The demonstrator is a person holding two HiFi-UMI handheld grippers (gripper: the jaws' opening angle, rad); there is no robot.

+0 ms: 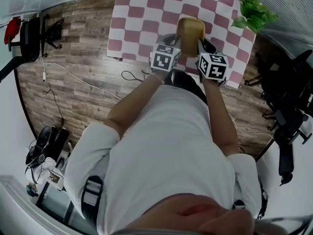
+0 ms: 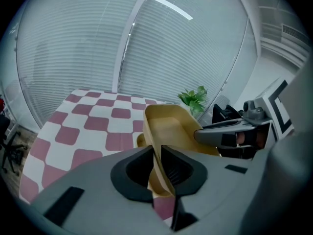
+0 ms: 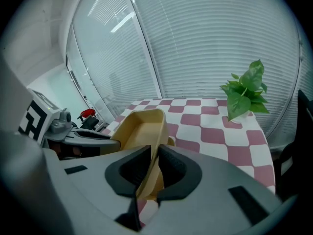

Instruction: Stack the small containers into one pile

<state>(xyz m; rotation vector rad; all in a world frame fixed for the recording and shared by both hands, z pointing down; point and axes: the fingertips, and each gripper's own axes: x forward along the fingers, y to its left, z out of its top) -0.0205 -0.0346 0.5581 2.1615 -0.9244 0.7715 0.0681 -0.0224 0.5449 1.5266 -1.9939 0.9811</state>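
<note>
A tan rectangular container (image 1: pixel 191 31) hangs over the near part of the checked table (image 1: pixel 146 13), held between both grippers. My left gripper (image 1: pixel 172 47) is shut on the container's left wall (image 2: pixel 155 153). My right gripper (image 1: pixel 201 47) is shut on its right wall (image 3: pixel 152 163). The container's (image 2: pixel 171 129) hollow faces up and shows nothing inside. A second tan rim (image 2: pixel 140 140) peeks out just beneath it, also seen under the container (image 3: pixel 142 126) in the right gripper view as a tan edge (image 3: pixel 170 141). Whether the two touch I cannot tell.
A potted green plant (image 1: pixel 255 12) stands at the table's far right corner. Black office chairs (image 1: pixel 288 97) sit to the right of the table. A cable (image 1: pixel 73 77) trails over the wooden floor on the left, near a black stand (image 1: pixel 34 35). Blinds cover the windows behind the table.
</note>
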